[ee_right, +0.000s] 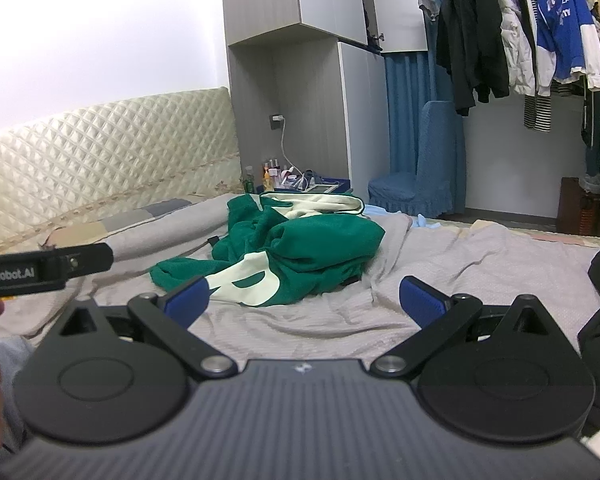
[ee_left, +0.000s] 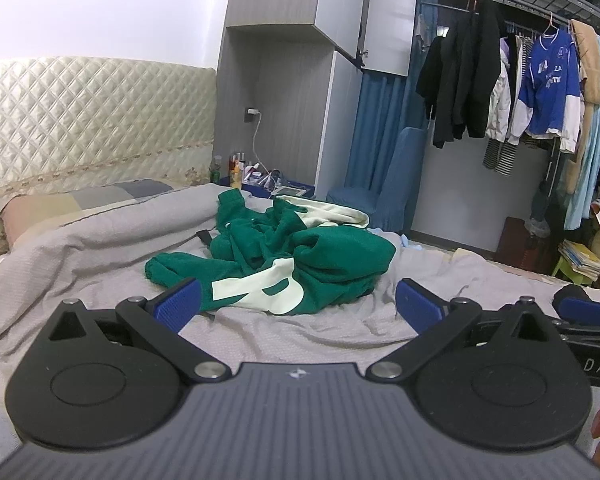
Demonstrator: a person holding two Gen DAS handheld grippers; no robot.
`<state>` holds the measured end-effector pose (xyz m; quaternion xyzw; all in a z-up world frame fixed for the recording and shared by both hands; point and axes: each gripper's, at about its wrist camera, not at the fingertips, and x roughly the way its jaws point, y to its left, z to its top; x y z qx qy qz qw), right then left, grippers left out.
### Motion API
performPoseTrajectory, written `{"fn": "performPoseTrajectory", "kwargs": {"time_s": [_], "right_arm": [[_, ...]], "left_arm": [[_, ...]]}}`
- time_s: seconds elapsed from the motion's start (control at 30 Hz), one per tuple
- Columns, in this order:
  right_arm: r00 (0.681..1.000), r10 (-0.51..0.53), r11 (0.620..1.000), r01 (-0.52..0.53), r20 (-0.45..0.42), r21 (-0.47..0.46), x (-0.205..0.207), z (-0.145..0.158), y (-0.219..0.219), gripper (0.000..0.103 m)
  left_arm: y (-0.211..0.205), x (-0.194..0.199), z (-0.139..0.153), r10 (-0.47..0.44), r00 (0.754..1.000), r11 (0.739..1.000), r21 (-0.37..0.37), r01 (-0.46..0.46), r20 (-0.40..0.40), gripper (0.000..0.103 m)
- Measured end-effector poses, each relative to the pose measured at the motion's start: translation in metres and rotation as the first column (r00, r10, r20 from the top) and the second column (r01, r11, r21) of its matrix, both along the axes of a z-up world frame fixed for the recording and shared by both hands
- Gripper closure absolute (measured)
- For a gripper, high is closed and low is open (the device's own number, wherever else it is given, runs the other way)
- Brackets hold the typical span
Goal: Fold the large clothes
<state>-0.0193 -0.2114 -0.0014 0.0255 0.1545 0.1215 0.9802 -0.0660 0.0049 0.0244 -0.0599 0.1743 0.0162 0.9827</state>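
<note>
The green sweatshirt (ee_left: 276, 260) lies crumpled in a heap on the grey bedspread (ee_left: 100, 248), at mid-bed, just beyond both claws; a blind pinch into that heap could, I judge, catch several layers or the bedspread too, dragging it along; the left claw (ee_left: 298, 304) and right claw (ee_right: 304, 300) are both spread wide, released, holding and touching nothing.

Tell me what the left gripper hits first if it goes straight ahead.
Probably the crumpled green sweatshirt with cream lettering on the grey bedspread; the open left gripper points at it, though depth is unclear.
</note>
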Motion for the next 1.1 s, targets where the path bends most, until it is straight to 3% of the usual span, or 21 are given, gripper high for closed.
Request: {"fn": "performPoseTrajectory", "kwargs": {"time_s": [0.27, 0.57, 0.87, 1.1], "right_arm": [[0.999, 0.029, 1.0, -0.029, -0.019, 0.005, 0.014, -0.006, 0.007, 0.0], [0.999, 0.031, 1.0, -0.031, -0.036, 0.001, 0.064, -0.011, 0.015, 0.0], [0.995, 0.043, 0.997, -0.037, -0.093, 0.065, 0.141, -0.008, 0.022, 0.0], [0.989, 0.024, 0.991, -0.005, -0.143, 0.133, 0.23, -0.014, 0.029, 0.0]], "left_arm": [[0.007, 0.013, -0.007, 0.018, 1.0, 1.0, 0.008, -0.018, -0.008, 0.0], [0.019, 0.072, -0.016, 0.026, 0.999, 1.0, 0.013, -0.026, -0.02, 0.0], [0.034, 0.174, -0.026, -0.012, 0.997, 1.0, -0.004, 0.012, -0.079, 0.0], [0.047, 0.284, -0.04, -0.05, 0.991, 0.999, -0.004, 0.05, -0.12, 0.0]]}}
